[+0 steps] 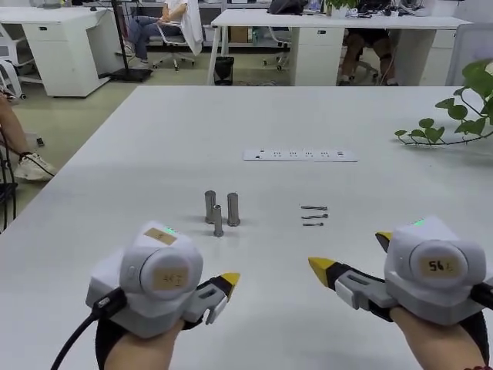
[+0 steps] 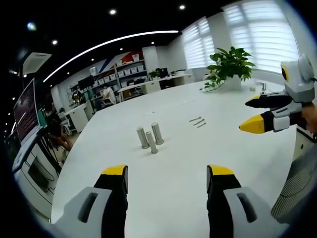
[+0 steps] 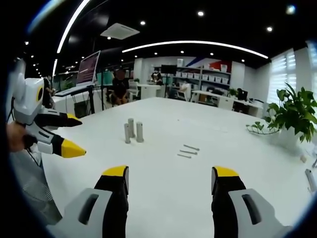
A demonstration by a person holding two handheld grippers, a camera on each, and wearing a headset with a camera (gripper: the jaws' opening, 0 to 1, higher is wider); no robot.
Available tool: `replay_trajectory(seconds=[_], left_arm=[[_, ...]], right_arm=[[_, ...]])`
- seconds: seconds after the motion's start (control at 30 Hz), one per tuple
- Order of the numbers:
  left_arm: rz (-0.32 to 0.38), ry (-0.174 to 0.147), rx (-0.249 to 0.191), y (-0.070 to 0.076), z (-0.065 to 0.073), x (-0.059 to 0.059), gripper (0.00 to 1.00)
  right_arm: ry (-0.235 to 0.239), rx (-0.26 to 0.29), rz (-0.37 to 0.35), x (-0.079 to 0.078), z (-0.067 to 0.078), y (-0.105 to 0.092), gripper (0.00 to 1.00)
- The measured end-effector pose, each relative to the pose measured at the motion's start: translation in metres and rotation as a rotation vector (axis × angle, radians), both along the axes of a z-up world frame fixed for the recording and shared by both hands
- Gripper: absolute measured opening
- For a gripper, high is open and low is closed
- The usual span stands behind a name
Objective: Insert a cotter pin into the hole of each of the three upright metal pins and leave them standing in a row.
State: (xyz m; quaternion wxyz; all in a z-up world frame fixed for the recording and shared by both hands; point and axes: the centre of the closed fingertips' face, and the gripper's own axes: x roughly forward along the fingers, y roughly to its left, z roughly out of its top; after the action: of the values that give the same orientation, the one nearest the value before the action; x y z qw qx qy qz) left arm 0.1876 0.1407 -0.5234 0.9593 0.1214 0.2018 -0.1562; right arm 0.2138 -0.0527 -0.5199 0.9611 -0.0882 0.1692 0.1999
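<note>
While L gripper (image 2: pixel 167 171), R gripper (image 3: pixel 171 172) fingers gape wide, pwr strip (image 1: pixel 300 155) beyond metal pins (image 1: pixel 219 210), cotter pins (image 1: pixel 313 216).

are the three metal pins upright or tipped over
Upright: all three metal pins stand on end, clustered on the table; the cotter pins lie flat beside them.

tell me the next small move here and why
Probably ease the right tongs forward to the nearest of the three cotter pins and close on it. They are open and empty, the cotter pins lie loose ahead of them, and the three metal pins stand bare.
</note>
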Motion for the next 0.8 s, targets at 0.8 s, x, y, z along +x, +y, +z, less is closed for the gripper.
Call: replay_trajectory(seconds=[0.8], left_arm=[[-0.062, -0.051, -0.023, -0.003, 0.034, 0.027, 0.61]], right_arm=[[0.025, 0.047, 0.076, -0.006, 0.019, 0.007, 0.63]])
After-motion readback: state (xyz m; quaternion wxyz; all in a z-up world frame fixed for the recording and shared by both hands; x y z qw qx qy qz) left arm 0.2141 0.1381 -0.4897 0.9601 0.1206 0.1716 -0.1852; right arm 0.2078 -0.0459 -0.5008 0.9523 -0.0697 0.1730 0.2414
